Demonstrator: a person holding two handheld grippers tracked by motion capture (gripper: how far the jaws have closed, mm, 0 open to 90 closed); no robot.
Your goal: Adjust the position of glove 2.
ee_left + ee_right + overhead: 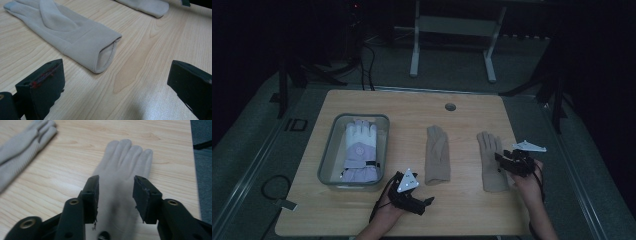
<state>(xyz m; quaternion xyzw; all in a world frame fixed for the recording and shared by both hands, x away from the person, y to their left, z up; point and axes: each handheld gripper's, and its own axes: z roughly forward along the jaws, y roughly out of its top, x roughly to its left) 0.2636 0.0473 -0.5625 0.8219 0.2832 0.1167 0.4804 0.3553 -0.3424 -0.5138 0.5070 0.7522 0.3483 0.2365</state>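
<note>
Two beige gloves are laid flat on the wooden table [362, 210]: the left beige glove [437, 155] at the centre of the high view, the right beige glove [490, 161] to its right. The left gripper [428, 202] is held at the lower centre, jaws wide apart, just below the first glove's cuff. The right gripper [499, 157] is held over the second glove, jaws apart (nothing between them is gripped). A white and lilac glove [360, 151] is seen inside a grey tray [326, 160] at the left.

Bin [328, 150] at table [362, 215] left, padded glove [359, 150] inside; two flat gloves [437, 155] [491, 160] side by side to right
</note>
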